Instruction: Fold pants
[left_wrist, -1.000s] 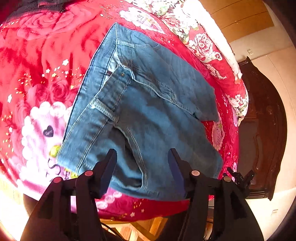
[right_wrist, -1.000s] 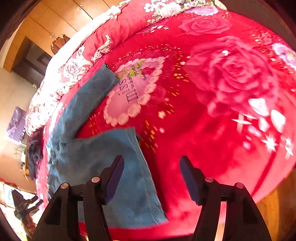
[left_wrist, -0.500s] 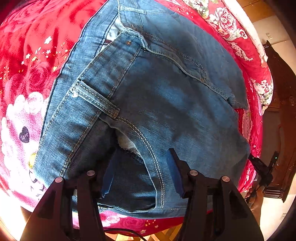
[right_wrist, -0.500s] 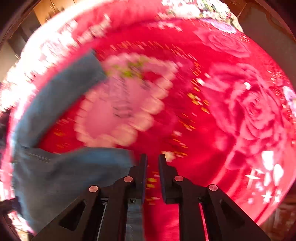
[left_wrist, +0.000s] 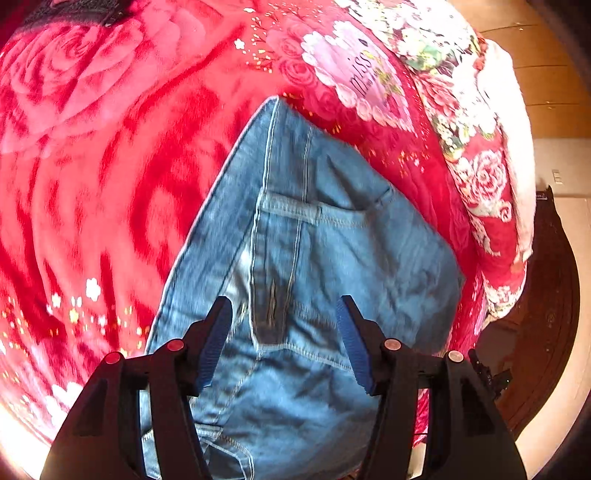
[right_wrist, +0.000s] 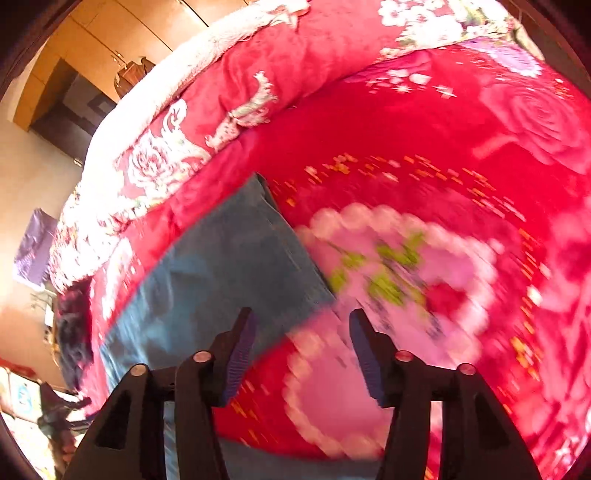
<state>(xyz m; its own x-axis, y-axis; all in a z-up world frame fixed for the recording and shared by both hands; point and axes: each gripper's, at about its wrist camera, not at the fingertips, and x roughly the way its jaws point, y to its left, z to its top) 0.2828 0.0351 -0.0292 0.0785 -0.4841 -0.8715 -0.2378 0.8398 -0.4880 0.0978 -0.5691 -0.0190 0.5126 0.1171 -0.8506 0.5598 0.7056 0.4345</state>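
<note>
While both tongs stand apart and hold nothing, the left gripper (left_wrist: 282, 339) hangs over the blue denim pants (left_wrist: 314, 251), with cloth showing between its blue ribbed pads but not pinched. The right gripper (right_wrist: 301, 354), whose jaws have just been opening, hovers over the red plush blanket with rose and heart print (right_wrist: 461, 147), and the denim edge lies just to its left. The pants lie bunched and partly doubled on the near right part of the bed. I judge the fold only begun: legs and waist need aligning and a tidy final fold.
</note>
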